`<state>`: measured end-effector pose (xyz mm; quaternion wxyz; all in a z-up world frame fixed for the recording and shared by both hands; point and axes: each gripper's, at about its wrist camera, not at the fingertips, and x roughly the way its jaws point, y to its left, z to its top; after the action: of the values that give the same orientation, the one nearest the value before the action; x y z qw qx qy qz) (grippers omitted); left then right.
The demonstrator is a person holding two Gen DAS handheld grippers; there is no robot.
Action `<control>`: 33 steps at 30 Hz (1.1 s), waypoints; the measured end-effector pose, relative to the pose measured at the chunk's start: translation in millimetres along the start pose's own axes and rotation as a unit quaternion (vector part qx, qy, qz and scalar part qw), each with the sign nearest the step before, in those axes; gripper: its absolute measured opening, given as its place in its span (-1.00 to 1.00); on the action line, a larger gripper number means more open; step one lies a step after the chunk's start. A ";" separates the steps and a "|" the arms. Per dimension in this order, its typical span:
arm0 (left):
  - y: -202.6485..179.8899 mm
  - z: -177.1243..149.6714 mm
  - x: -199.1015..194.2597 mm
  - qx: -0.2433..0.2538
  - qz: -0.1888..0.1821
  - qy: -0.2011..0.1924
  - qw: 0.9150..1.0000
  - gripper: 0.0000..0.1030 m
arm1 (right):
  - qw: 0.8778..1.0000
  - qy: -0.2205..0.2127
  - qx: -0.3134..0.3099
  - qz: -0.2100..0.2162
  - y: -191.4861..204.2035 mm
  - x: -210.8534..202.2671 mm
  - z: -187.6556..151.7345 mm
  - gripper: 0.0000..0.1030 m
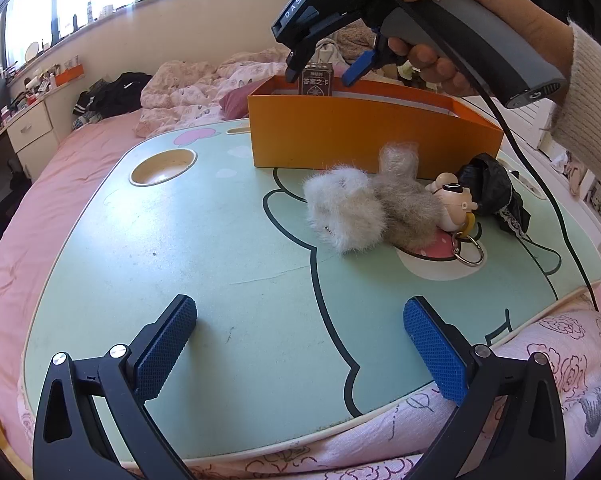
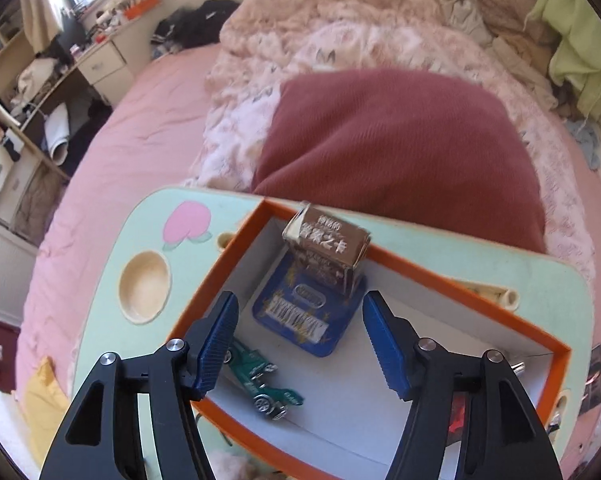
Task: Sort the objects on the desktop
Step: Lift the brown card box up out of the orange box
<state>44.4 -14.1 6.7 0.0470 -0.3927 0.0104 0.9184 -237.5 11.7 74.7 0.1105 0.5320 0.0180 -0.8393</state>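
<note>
An orange box (image 1: 360, 140) stands at the back of the mint-green lap table (image 1: 180, 240). Inside it a brown card box (image 2: 328, 252) stands upright on a blue tin (image 2: 300, 320), with a green toy car (image 2: 260, 380) nearer me. My right gripper (image 2: 300, 300) hovers open above the box; its pads flank the brown card box (image 1: 316, 78) without touching it. On the table in front of the orange box lie a fluffy plush toy (image 1: 356, 212), a small doll keychain (image 1: 454, 200) and a black lacy cloth (image 1: 490, 188). My left gripper (image 1: 300, 306) hangs open and empty over the table's near edge.
The table sits on a pink bed with a maroon pillow (image 2: 400, 152) and a rumpled quilt (image 1: 204, 84) behind it. A round cup recess (image 1: 162, 166) is at the table's back left. The right gripper's black cable (image 1: 540, 184) runs across the table's right side. A cluttered desk (image 1: 28, 132) stands far left.
</note>
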 end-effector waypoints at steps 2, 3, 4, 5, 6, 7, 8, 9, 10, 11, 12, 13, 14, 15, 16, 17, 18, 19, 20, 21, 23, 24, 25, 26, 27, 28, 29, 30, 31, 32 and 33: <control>-0.1 0.5 0.4 0.000 0.000 0.000 1.000 1.00 | 0.999 -0.004 -0.018 -0.037 3.3 2.5 5.7 0.26; 0.0 0.8 0.5 0.000 0.000 0.000 1.000 1.00 | 0.999 -0.006 -0.025 -0.047 4.2 4.5 7.9 0.26; 0.1 0.8 0.6 0.000 0.000 0.000 1.000 1.00 | 0.998 -0.009 -0.030 -0.054 4.5 5.5 9.4 0.26; 0.1 0.9 0.7 0.000 0.000 0.000 1.000 1.00 | 0.998 -0.016 -0.034 -0.058 5.3 5.3 11.3 0.26; 0.0 0.8 0.6 0.000 0.000 0.000 1.000 1.00 | 0.997 -0.025 -0.039 -0.060 7.0 4.8 12.5 0.26; -0.1 1.0 0.7 0.000 0.000 0.000 1.000 1.00 | 0.996 -0.033 -0.046 -0.064 9.0 4.8 13.2 0.26; -0.1 0.9 0.8 0.000 0.000 0.000 1.000 1.00 | 0.995 -0.041 -0.057 -0.071 12.9 5.2 14.0 0.26; -0.2 0.9 0.8 0.000 0.000 0.000 1.000 1.00 | 0.994 -0.044 -0.066 -0.077 15.8 6.8 15.1 0.26; -0.1 1.0 0.8 0.000 0.000 0.000 1.000 1.00 | 0.993 -0.045 -0.075 -0.084 19.2 9.4 15.4 0.26; -0.1 0.6 0.7 0.000 0.000 0.000 1.000 1.00 | 0.991 -0.041 -0.085 -0.091 22.5 14.1 15.5 0.25; -0.1 0.9 0.9 0.000 0.000 0.000 1.000 1.00 | 0.991 -0.036 -0.091 -0.096 24.2 17.6 15.0 0.21; -0.1 0.9 1.0 0.000 0.000 0.000 1.000 1.00 | 0.989 -0.035 -0.095 -0.105 25.7 20.6 14.3 -0.06; 0.0 1.0 1.0 0.000 -0.001 0.000 1.000 1.00 | 0.986 -0.042 -0.102 -0.123 27.4 21.3 13.2 -0.13; -0.2 0.9 1.0 0.000 0.000 0.000 1.000 1.00 | 0.986 -0.046 -0.104 -0.122 28.7 21.0 11.7 -0.13; -0.4 0.9 0.5 0.000 0.000 0.000 1.000 1.00 | 0.986 -0.051 -0.104 -0.119 28.2 18.9 10.5 -0.17; -0.5 0.9 0.6 0.000 0.000 0.000 1.000 1.00 | 0.987 -0.055 -0.101 -0.112 27.2 15.7 9.2 -0.20; -0.5 0.8 0.6 0.000 -0.001 0.000 1.000 1.00 | 0.988 -0.057 -0.099 -0.105 27.1 13.0 7.2 -0.21; -0.5 0.9 0.7 0.000 -0.001 0.000 1.000 1.00 | 0.989 -0.058 -0.097 -0.099 27.0 10.5 5.6 -0.22; -0.8 0.7 0.6 0.000 -0.001 0.000 1.000 1.00 | 0.989 -0.061 -0.096 -0.093 27.5 6.7 3.1 -0.22; -0.6 0.8 0.8 0.000 0.000 0.000 1.000 1.00 | 0.990 -0.067 -0.093 -0.087 27.6 0.9 -0.6 -0.23; -0.5 0.5 0.6 0.000 -0.001 0.000 1.000 1.00 | 0.991 -0.078 -0.082 -0.074 27.3 -8.0 -6.9 -0.23; -0.5 0.9 0.8 0.000 -0.001 0.000 1.000 1.00 | 0.992 -0.089 -0.072 -0.062 27.1 -15.0 -11.4 -0.23; -0.5 1.2 0.9 0.000 -0.001 0.000 1.000 1.00 | 0.992 -0.097 -0.066 -0.053 26.7 -20.4 -14.2 -0.23; -0.7 1.4 1.0 0.001 -0.001 0.001 1.000 1.00 | 0.992 -0.110 -0.057 -0.040 25.3 -29.0 -18.4 -0.23; -1.4 1.2 0.8 0.000 -0.001 0.001 1.000 1.00 | 0.991 -0.125 -0.046 -0.025 23.1 -38.8 -23.5 -0.23; -0.9 1.4 1.1 0.000 -0.001 0.001 1.000 1.00 | 0.990 -0.135 -0.039 -0.017 22.0 -46.5 -27.8 -0.23; -1.7 1.3 0.9 0.000 -0.001 0.002 1.000 1.00 | 0.989 -0.146 -0.033 -0.011 21.1 -55.6 -33.1 -0.23; -1.0 1.7 1.2 0.000 -0.001 0.002 1.000 1.00 | 0.987 -0.159 -0.031 -0.001 20.9 -68.6 -41.7 -0.23; -1.1 1.7 1.1 0.000 -0.001 0.002 1.000 1.00 | 0.985 -0.169 -0.029 0.009 21.6 -78.9 -49.5 -0.23; -0.7 1.7 1.5 0.001 -0.001 0.002 1.000 1.00 | 0.983 -0.178 -0.028 0.018 21.7 -89.5 -58.1 -0.23; -1.4 1.5 1.4 0.001 -0.001 0.002 1.000 1.00 | 0.981 -0.188 -0.027 0.028 21.1 -102.0 -69.9 -0.23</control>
<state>42.5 -12.5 6.8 0.0481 -0.3945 0.0106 0.9176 -129.3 18.4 137.8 0.1497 0.3614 0.0052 -0.9203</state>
